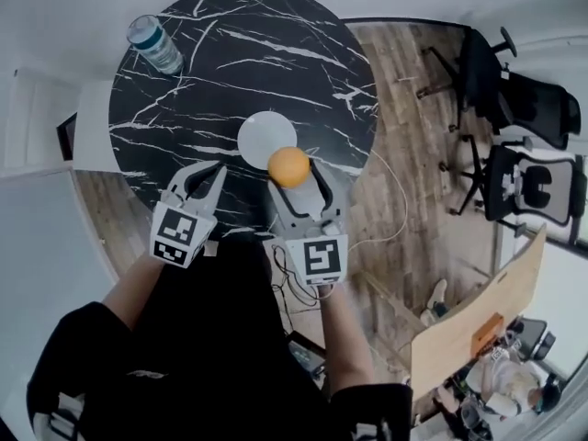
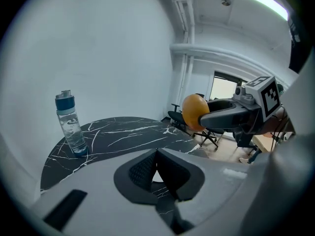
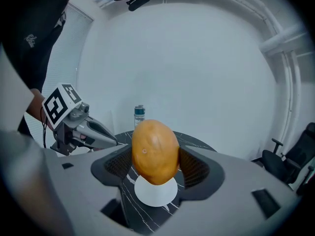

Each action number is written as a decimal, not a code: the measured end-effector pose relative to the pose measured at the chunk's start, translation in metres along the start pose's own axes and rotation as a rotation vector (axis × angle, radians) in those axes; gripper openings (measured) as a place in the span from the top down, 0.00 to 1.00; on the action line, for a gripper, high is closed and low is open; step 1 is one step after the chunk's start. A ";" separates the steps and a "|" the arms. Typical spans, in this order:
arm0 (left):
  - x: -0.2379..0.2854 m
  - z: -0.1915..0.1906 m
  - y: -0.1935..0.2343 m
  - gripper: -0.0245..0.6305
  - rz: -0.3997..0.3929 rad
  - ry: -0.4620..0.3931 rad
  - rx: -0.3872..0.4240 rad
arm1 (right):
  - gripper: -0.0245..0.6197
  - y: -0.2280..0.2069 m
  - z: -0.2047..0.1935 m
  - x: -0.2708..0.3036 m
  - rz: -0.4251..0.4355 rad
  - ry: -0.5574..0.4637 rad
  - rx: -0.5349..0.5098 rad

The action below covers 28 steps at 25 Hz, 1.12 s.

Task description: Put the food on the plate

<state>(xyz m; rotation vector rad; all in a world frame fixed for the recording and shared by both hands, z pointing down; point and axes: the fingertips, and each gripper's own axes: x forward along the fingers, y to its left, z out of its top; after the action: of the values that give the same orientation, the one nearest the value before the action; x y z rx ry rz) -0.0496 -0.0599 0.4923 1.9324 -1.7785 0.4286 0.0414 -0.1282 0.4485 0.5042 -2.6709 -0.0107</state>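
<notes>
1. The right tool (image 1: 296, 175) is clamped on the food (image 3: 155, 151), an orange-yellow oval piece. Its two dark pads press on the left and right flanks of the food.
2. The food hangs in the air over the near rim of the white plate (image 1: 257, 131). The plate lies flat on the round black bench (image 1: 230, 53), which has white marble veins. In the left gripper view the food is clearly higher than the bench top.
3. In the right gripper view the long axis of the food stands upright, across the line between the pads, with the slightly narrower end on top. From the head view it looks almost round, so this axis points roughly up and down.
4. The left tool (image 1: 209, 168) is over the near edge of the bench, to the left of the right tool and apart from the plate. Its jaws meet at the tips and nothing is between them.
5. Each tool carries a cube with a black-and-white square marker (image 1: 319, 258); these are patterns, not words.
6. A clear bottle (image 1: 156, 44) with a blue cap stands at the far left edge of the bench, well apart from the plate. Its label is too small to read.
7. A small white print on the person's dark shirt (image 3: 32, 41) is also not readable.
</notes>
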 end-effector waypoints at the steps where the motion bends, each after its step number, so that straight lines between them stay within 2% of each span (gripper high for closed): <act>1: 0.002 -0.002 0.001 0.96 0.007 0.004 -0.011 | 0.51 -0.001 -0.002 0.005 0.016 0.017 -0.012; 14: 0.031 -0.042 0.019 0.96 0.107 0.021 -0.228 | 0.51 -0.013 -0.032 0.053 0.208 0.269 -0.276; 22: 0.050 -0.063 0.026 0.96 0.163 0.010 -0.319 | 0.51 -0.012 -0.058 0.076 0.340 0.406 -0.433; 28: 0.060 -0.080 0.025 0.96 0.195 0.019 -0.391 | 0.51 -0.006 -0.072 0.090 0.382 0.463 -0.476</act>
<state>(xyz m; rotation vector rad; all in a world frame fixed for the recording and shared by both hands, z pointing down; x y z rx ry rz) -0.0611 -0.0679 0.5944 1.4899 -1.8815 0.1452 -0.0038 -0.1609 0.5497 -0.1449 -2.1625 -0.3621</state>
